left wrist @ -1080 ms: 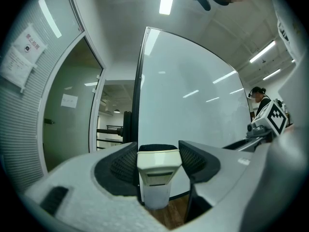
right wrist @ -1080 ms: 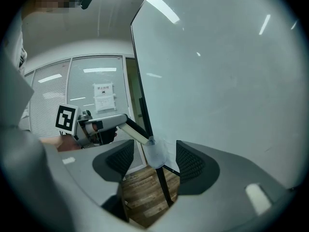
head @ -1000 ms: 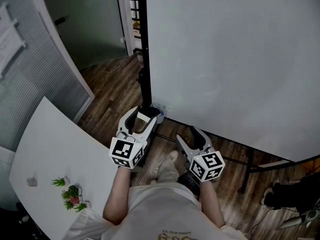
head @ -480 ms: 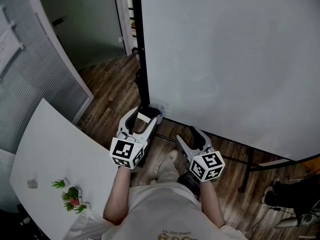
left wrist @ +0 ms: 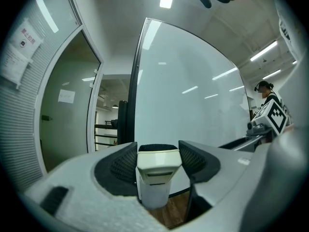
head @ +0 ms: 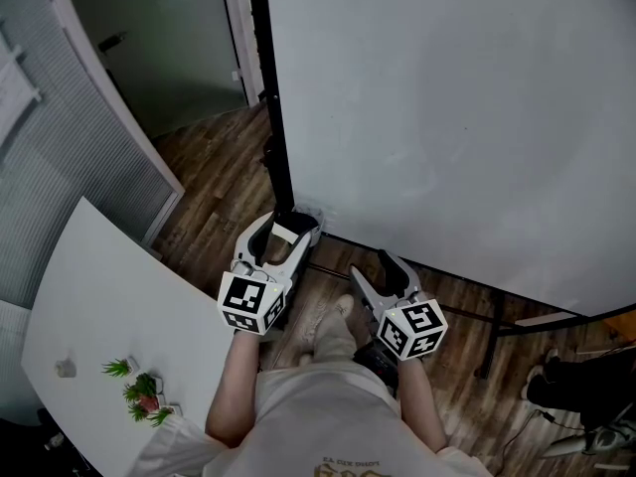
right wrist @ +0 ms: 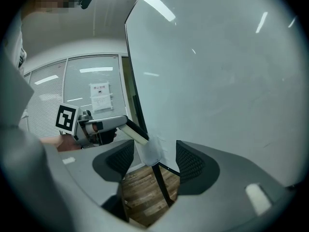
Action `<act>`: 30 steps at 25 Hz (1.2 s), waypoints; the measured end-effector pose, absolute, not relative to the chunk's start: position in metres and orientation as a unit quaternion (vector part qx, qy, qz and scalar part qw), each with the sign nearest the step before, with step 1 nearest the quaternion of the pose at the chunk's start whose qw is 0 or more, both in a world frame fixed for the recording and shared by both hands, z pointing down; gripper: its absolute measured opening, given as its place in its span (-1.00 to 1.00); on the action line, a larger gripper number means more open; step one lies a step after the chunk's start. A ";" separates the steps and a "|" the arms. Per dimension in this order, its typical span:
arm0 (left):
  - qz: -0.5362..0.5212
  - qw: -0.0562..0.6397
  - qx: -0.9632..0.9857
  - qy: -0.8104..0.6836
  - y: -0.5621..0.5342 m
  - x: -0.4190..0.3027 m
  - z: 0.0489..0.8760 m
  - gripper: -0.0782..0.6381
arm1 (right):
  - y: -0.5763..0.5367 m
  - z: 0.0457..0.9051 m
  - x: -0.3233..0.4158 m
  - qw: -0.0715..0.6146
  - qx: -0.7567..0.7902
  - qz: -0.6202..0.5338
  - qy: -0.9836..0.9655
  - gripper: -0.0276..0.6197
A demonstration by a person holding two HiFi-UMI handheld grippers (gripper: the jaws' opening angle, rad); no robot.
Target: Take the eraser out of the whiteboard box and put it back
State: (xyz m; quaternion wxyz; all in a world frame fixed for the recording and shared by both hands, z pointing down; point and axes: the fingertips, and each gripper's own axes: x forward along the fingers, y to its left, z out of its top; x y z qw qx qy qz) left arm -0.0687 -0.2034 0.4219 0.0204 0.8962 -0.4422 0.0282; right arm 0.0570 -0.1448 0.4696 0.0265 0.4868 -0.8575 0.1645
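Left gripper (head: 285, 235) is clamped on the eraser (left wrist: 158, 164), pads pressed to its two long sides, low in the centre of the head view, right at the whiteboard's (head: 447, 117) bottom left corner. It points level at the board, and that looks like a straight line along the box's (right wrist: 153, 151) opening, so the eraser can slide without catching. In the left gripper view the cream body fills the gap between the jaws, with a dark felt strip along its far edge and a pale, cloudy shape just beneath it, most likely the box. The right gripper view, centre frame, shows it from the side: the eraser's far end meets the translucent box on the board's corner. Right gripper (head: 373, 270) hangs just right of the left one with its jaws spread and nothing between them, only floor and the stand's dark leg (right wrist: 162, 190) beyond; my guess is it waits as a spare hand. Now the hard part: whether the eraser's tip sits inside the box or just touches its mouth, neither view settles, so I can't call this lifting out or putting back. From the head view the box is a tiny pale smudge behind the left claw. The board runs off the right edge, and how the box is fixed to it is unclear.
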 end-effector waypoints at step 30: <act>0.046 0.042 0.899 -0.434 -0.220 -0.062 0.441 -0.04 | -0.160 0.479 0.062 0.032 0.490 0.176 -0.853 -0.07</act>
